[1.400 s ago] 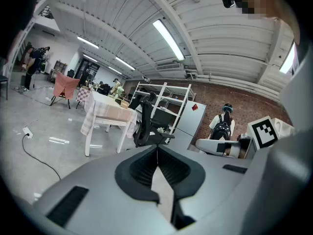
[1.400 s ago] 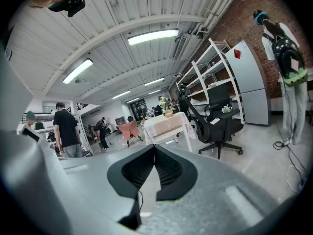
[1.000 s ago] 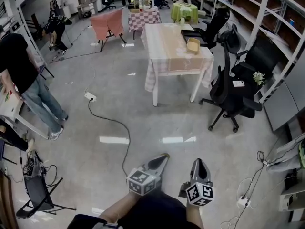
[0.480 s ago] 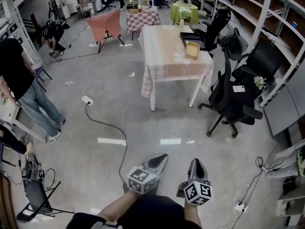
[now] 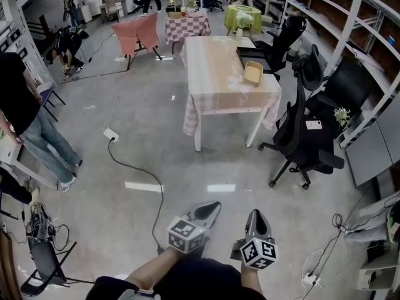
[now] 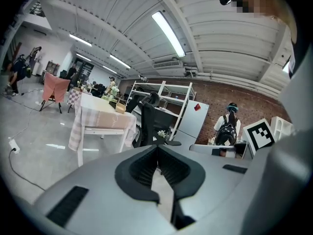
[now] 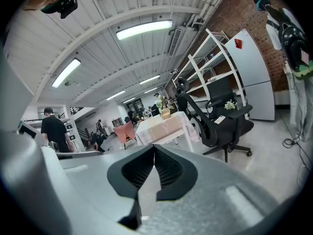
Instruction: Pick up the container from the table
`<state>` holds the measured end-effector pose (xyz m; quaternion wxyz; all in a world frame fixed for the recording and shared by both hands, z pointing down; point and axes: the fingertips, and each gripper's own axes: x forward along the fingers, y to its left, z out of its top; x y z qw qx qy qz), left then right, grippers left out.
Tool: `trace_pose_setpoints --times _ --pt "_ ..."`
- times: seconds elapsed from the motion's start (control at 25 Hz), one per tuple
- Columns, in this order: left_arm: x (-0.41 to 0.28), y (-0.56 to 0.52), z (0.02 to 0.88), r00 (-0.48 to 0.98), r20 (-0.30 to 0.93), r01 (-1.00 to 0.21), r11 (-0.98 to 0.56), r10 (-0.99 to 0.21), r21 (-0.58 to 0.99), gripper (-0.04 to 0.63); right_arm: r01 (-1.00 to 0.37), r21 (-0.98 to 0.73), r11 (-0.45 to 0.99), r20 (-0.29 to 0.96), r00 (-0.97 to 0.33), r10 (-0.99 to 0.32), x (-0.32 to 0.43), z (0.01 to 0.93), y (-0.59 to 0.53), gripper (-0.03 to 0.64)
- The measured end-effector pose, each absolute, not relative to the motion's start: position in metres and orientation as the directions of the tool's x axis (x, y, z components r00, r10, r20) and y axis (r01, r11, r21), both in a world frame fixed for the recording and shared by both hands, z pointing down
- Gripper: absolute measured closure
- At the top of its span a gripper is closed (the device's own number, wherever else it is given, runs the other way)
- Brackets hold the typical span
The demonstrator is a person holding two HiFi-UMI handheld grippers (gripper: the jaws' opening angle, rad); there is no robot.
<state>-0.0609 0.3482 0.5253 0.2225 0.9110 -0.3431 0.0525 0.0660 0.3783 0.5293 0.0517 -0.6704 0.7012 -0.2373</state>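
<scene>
The container (image 5: 253, 72), a shallow yellowish tray, sits near the right edge of a white table (image 5: 219, 67) covered with a pale checked cloth, far ahead across the floor. In the left gripper view the container (image 6: 120, 106) shows small on the table (image 6: 105, 119), as it does in the right gripper view, container (image 7: 165, 113) on table (image 7: 161, 124). My left gripper (image 5: 214, 208) and right gripper (image 5: 257, 215) hang side by side low in the head view, well short of the table. Both are shut with nothing held; the left gripper (image 6: 157, 147) and right gripper (image 7: 154, 147) each show their jaws meeting.
Black office chairs (image 5: 300, 130) stand right of the table, with shelving (image 5: 369, 74) beyond. A cable and power strip (image 5: 111, 134) lie on the floor at left. A person (image 5: 25, 117) stands far left. More covered tables (image 5: 187, 24) and a pink-draped chair (image 5: 139, 35) are behind.
The table, the chairs and the floor cable have slid down and grown in the head view as I move toward them. Both grippers keep their place in the picture and stay shut.
</scene>
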Motion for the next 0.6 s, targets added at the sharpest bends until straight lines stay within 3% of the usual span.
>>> trace_pose_setpoints --times 0.6 --pt "-0.058 0.255 0.514 0.788 0.225 -0.613 -0.697 -0.574 0.371 0.584 -0.919 -0.392 -0.032 0.23 -0.065 -0.971 0.062 0.516 0.29 0.612"
